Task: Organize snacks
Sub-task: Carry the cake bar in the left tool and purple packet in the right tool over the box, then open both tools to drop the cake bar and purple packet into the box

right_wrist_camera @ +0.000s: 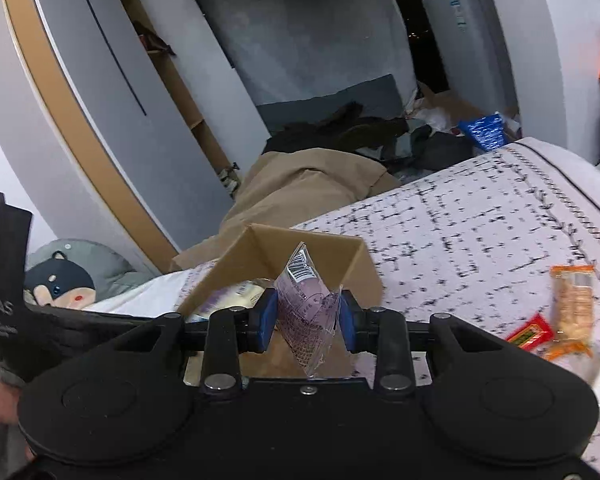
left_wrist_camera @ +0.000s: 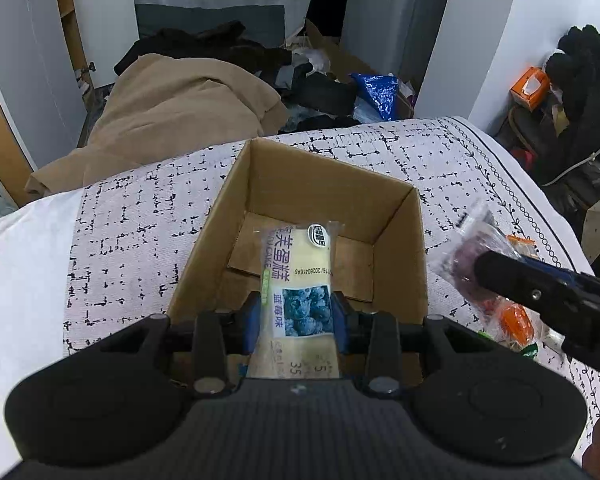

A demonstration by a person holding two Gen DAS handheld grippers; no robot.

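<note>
The left gripper (left_wrist_camera: 296, 316) has its jaws clamped on one blueberry cake packet (left_wrist_camera: 300, 284) over the open cardboard box (left_wrist_camera: 396, 240). The right gripper (right_wrist_camera: 308, 320) pinches one purple snack packet (right_wrist_camera: 306, 300) at the box's near rim. Beyond, two orange packets (right_wrist_camera: 572, 304) and one red one (right_wrist_camera: 530, 332) lie on the bed (right_wrist_camera: 460, 220), whose far stretch is bare.

1. My left gripper (left_wrist_camera: 296, 322) has blue pads pinching a pale yellow cake packet (left_wrist_camera: 300, 280) with a blueberry picture.
2. The box (left_wrist_camera: 400, 248) is plain brown cardboard.
3. The bed cover (left_wrist_camera: 140, 224) is white with broken black lines.
</note>
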